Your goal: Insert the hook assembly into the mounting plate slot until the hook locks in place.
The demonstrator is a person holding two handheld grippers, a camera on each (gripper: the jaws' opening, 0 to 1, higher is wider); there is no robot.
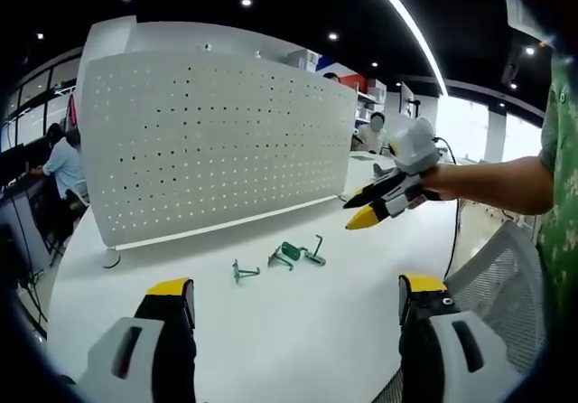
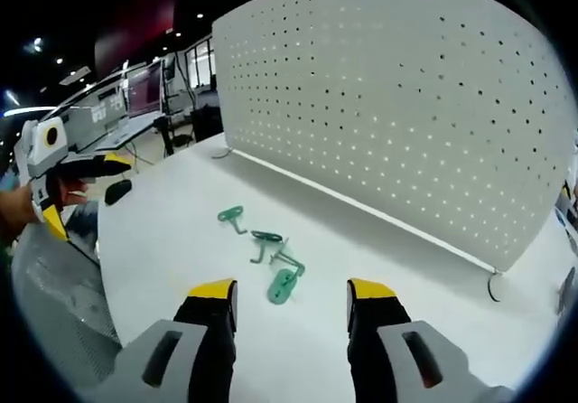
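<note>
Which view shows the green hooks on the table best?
The right gripper view: the green hooks lie close, just beyond its open jaws, shapes distinct. In the left gripper view the hooks are smaller and farther, below the pegboard.

Left gripper point(image 1: 296, 299): black jaws, yellow-capped tips, pale grey plastic housings with dark oblong slots. Right gripper point(image 2: 292, 299): same build; seen from the left gripper view, grey-white body, black-and-yellow pointed jaws. Person wears green patterned short sleeve point(image 1: 562, 150).

hooks point(image 1: 291, 257) - three | pegboard point(image 1: 217, 141) - one | table point(image 1: 298, 331) - one
</note>
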